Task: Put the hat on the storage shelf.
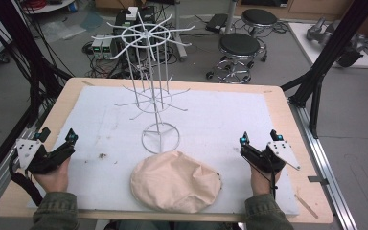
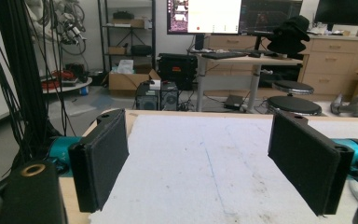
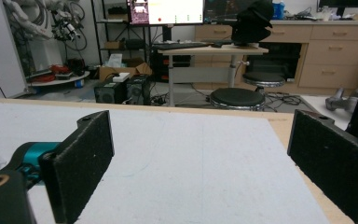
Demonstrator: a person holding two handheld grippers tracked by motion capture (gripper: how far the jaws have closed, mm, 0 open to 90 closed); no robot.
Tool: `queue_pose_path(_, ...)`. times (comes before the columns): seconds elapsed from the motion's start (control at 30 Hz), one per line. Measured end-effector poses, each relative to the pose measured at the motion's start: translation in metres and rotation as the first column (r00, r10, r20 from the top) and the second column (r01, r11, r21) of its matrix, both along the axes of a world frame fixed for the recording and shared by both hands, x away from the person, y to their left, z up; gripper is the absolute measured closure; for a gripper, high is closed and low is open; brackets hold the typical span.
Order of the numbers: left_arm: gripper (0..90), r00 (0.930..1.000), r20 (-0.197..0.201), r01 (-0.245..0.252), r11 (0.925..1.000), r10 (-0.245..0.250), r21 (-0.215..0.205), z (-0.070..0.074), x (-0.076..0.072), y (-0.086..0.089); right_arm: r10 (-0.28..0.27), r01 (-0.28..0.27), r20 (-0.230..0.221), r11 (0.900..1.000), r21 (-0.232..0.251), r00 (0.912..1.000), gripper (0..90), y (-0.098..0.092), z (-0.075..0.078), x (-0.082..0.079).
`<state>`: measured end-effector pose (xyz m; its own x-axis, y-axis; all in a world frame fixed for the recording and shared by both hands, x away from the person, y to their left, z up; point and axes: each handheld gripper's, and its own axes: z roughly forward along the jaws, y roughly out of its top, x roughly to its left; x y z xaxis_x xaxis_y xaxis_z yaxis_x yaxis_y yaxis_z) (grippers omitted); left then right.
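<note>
The left tongs [image 1: 56,136] are resting at the left edge of the table [image 1: 287,120], held in the person's left hand [image 1: 52,177], and their jaws are standing wide apart with nothing between them; in the left gripper view the left tongs [image 2: 209,163] are framing bare white mat [image 2: 205,154]. To the right of these tongs, well apart from them, a beige cloth hat [image 1: 176,182] is lying flat on the white mat near the table's front edge, roughly midway between the two tongs. Just behind the hat, a white wire hat rack [image 1: 152,76] is standing upright, its round base ring almost touching the hat's far rim. Farther right, the right tongs [image 1: 259,137] are sitting in the right hand [image 1: 263,179], jaws likewise spread wide and gripping nothing, well clear of the hat.
</note>
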<state>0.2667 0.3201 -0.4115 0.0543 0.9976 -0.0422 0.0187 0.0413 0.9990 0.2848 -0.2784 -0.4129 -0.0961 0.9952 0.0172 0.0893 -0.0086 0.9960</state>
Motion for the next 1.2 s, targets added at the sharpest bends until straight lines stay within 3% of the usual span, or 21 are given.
queue_pose_path(0.2, 20.1, 1.0, 0.003, 0.001, 1.0, -0.001, -0.007, -0.0002, -0.0001, 0.0001, -0.003, 0.003, -0.004, 1.0, 0.006, 1.0, 6.0, -0.0016, 0.0003, -0.0007)
queue_pose_path(0.4, 20.5, 1.0, -0.004, 0.0, 0.9999, 0.0, -0.012, -0.0013, 0.0, 0.0015, -0.011, 0.012, -0.037, 1.0, 0.029, 0.9993, 6.0, -0.0033, -0.0012, 0.0015)
queue_pose_path(0.83, 20.5, 1.0, -0.006, -0.003, 0.9999, 0.003, -0.015, -0.0015, 0.0001, 0.0018, -0.003, 0.004, -0.03, 1.0, 0.015, 0.9996, 6.0, -0.0025, -0.001, 0.001)
queue_pose_path(1.07, 20.5, 0.9999, -0.013, 0.001, 0.9999, -0.001, -0.014, -0.0027, -0.0005, 0.0024, 0.015, -0.015, -0.021, 1.0, 0.011, 0.9997, 6.1, -0.0026, -0.0003, 0.0006)
queue_pose_path(1.2, 20.5, 0.9999, -0.017, 0.004, 0.9999, -0.004, -0.011, -0.0041, -0.0016, 0.0029, 0.052, -0.051, -0.026, 0.998, 0.022, 0.9983, 6.1, -0.004, 0.0029, 0.0006)
